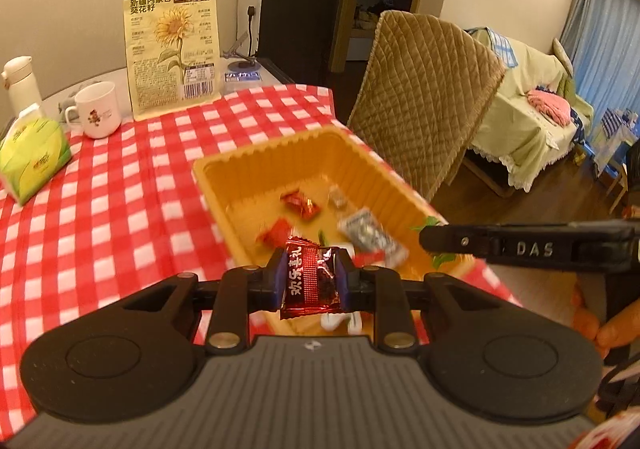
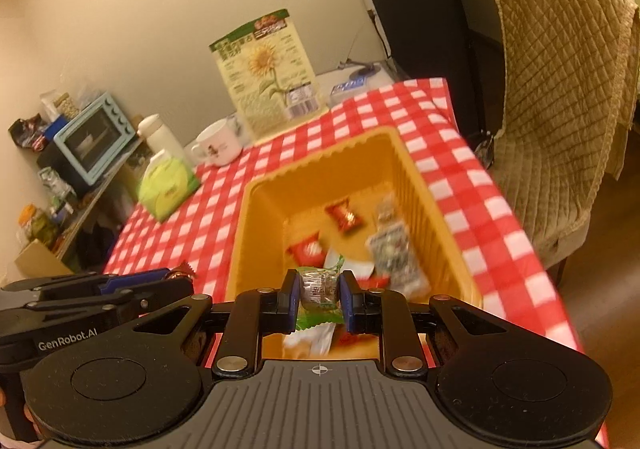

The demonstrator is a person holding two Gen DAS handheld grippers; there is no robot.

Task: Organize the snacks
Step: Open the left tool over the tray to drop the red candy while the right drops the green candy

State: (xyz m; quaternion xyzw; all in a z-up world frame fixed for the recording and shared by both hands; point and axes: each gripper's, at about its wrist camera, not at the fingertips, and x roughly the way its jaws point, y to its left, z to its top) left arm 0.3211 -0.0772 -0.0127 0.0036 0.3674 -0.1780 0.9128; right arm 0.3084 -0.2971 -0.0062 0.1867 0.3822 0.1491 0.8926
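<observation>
My left gripper (image 1: 309, 276) is shut on a dark red foil candy packet (image 1: 310, 281) and holds it over the near edge of the yellow plastic bin (image 1: 224, 173). My right gripper (image 2: 319, 295) is shut on a small green-and-clear wrapped snack (image 2: 320, 289) above the same bin (image 2: 256, 209). Several red and silver wrapped snacks (image 1: 300, 205) lie on the bin's floor; they also show in the right wrist view (image 2: 344, 215). The right gripper shows at the right of the left wrist view (image 1: 520, 247). The left gripper shows at the left of the right wrist view (image 2: 120, 289).
The bin stands on a red-and-white checked tablecloth (image 1: 120, 189). A sunflower-seed bag (image 1: 174, 49), a white mug (image 1: 98, 109), a green tissue box (image 1: 32, 157) and a white bottle (image 1: 20, 85) stand at the table's back. A quilted chair (image 1: 424, 89) is beside the table on the right.
</observation>
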